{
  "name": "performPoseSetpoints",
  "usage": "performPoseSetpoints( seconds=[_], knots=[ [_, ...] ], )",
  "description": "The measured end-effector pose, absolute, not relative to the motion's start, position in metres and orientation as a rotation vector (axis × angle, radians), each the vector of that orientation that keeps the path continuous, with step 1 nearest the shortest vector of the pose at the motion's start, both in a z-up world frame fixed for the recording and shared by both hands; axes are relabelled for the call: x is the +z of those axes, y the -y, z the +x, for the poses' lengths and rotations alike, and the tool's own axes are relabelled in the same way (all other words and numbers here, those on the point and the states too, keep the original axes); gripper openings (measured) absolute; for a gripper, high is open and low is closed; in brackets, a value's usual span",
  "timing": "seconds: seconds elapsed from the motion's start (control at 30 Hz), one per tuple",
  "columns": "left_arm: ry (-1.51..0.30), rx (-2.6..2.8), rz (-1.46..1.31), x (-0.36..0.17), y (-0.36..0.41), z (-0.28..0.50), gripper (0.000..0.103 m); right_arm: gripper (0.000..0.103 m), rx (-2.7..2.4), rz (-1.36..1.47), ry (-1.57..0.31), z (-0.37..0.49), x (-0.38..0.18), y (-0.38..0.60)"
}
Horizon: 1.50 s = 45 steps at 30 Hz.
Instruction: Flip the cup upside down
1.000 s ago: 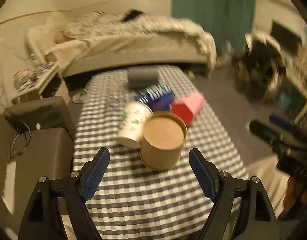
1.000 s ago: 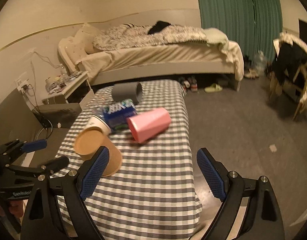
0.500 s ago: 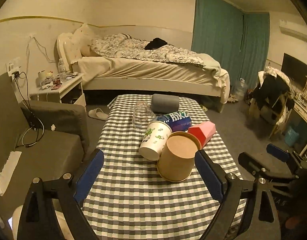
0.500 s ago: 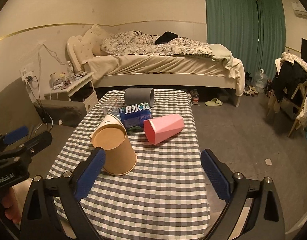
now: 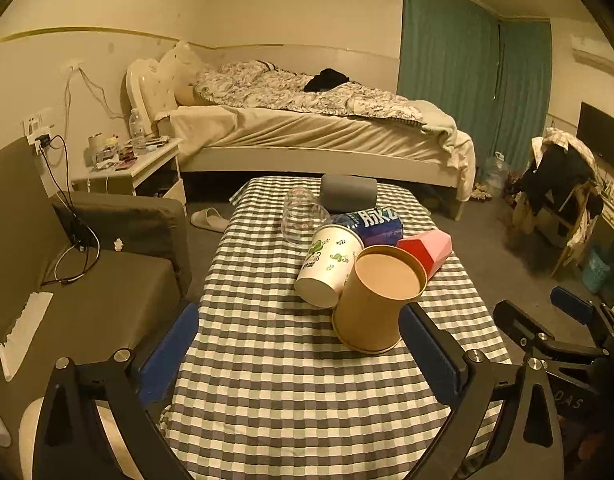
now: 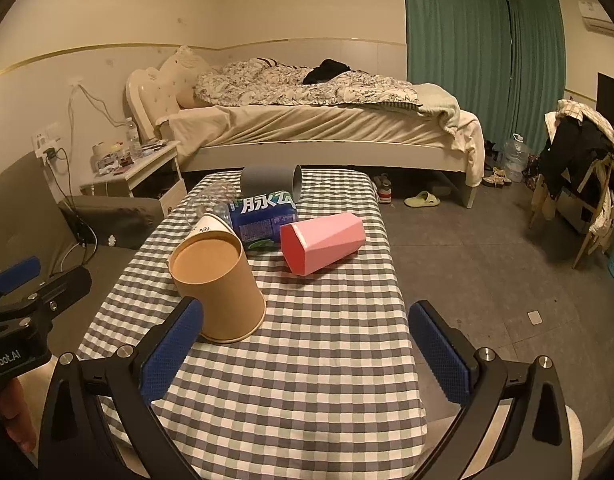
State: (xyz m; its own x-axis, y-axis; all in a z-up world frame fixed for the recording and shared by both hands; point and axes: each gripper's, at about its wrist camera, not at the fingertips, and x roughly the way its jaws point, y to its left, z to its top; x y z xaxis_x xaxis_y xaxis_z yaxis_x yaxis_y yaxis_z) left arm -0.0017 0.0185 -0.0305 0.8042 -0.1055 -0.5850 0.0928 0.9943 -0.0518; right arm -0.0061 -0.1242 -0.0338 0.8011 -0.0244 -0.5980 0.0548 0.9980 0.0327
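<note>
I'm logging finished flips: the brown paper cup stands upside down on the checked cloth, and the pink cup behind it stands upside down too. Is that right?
Not quite. The brown paper cup does stand upside down on the checked cloth, but the pink cup lies on its side, its open mouth facing the camera. The right wrist view shows this most clearly.

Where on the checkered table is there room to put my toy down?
The near end of the table, between the brown cup and the front edge, is bare. So is the strip right of the pink cup. The far half is crowded: white cup, blue bottle, glass and grey cup huddle together.
</note>
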Motion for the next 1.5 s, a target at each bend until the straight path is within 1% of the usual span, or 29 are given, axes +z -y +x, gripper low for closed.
performPoseSetpoints(
  seconds=[1.5],
  knots=[
    [-0.634,-0.093,-0.010,-0.0362,-0.0216,-0.0041,0.103,0.103,-0.053,0.032,-0.653,-0.0058,-0.0356,0.1228]
  ],
)
